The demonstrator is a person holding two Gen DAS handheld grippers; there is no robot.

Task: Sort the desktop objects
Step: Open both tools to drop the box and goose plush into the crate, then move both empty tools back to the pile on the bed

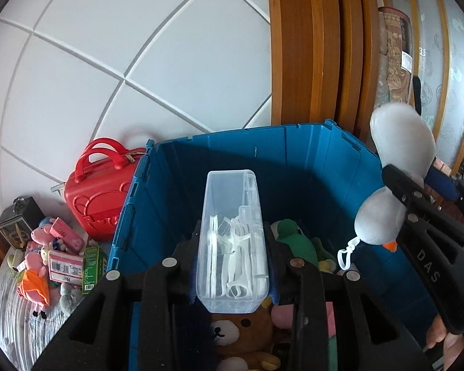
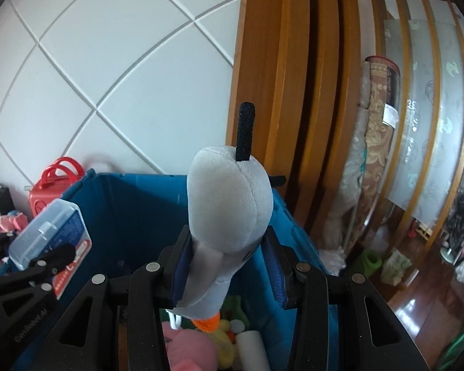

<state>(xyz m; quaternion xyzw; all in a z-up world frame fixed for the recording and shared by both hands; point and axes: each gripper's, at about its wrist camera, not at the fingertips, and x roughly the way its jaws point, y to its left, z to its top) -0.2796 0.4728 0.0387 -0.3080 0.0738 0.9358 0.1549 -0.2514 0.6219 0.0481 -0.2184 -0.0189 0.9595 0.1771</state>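
Fingers of the left gripper (image 1: 233, 247) clench a clear plastic box (image 1: 233, 241) of floss picks, holding it above the blue bin (image 1: 294, 160). Right gripper (image 2: 229, 266) fingers grasp a white plush toy (image 2: 229, 207) over the same bin. Below both fingers, soft toys (image 1: 241, 334) fill the bin's bottom.

Brown bear toy (image 1: 232, 330) in blue crate (image 1: 294, 160) half hidden under clear box (image 1: 233, 247). Print on small boxes (image 1: 65, 267) at eight o'clock too small to read.
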